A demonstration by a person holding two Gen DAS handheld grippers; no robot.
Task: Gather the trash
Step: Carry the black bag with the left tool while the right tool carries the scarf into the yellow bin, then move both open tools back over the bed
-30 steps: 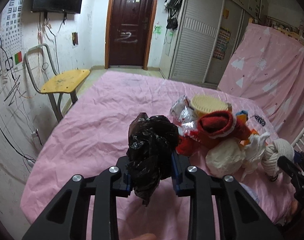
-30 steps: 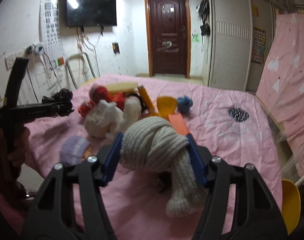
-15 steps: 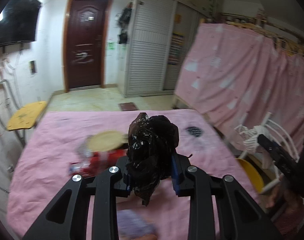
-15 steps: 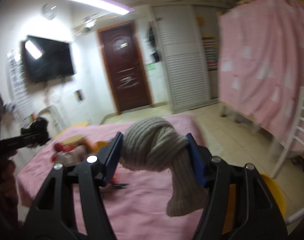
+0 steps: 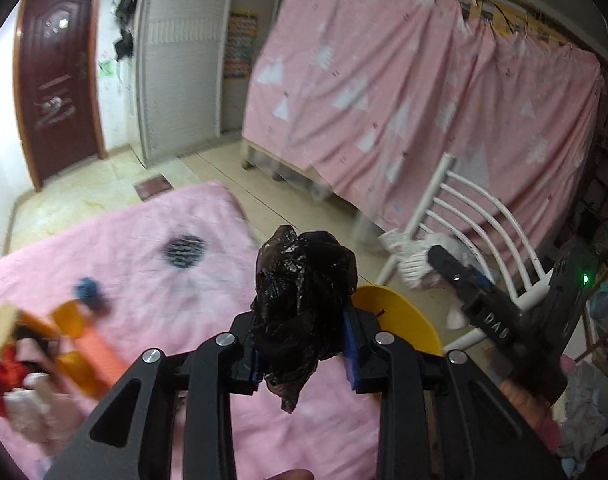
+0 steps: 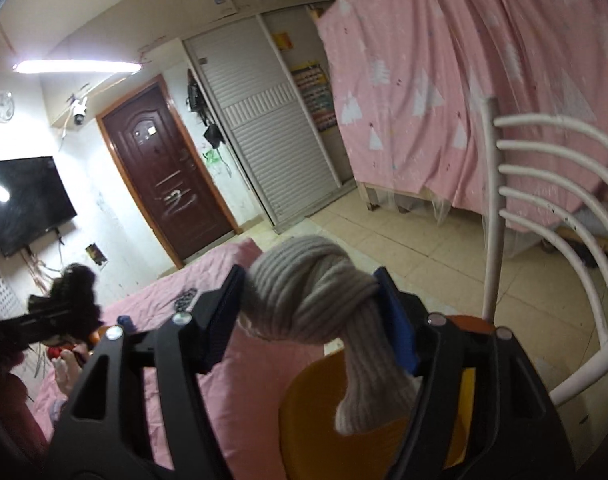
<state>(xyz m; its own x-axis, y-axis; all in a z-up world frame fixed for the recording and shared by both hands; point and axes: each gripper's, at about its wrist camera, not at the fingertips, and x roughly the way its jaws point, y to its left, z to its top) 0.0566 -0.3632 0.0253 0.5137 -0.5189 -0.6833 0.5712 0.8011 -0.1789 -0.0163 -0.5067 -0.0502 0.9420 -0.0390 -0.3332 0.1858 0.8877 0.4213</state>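
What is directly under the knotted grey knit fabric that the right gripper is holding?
Under the knotted grey knit fabric clamped in the right gripper is a round yellow seat beside the pink bed sheet. The fabric's hanging tail and the gripper cover much of the seat.
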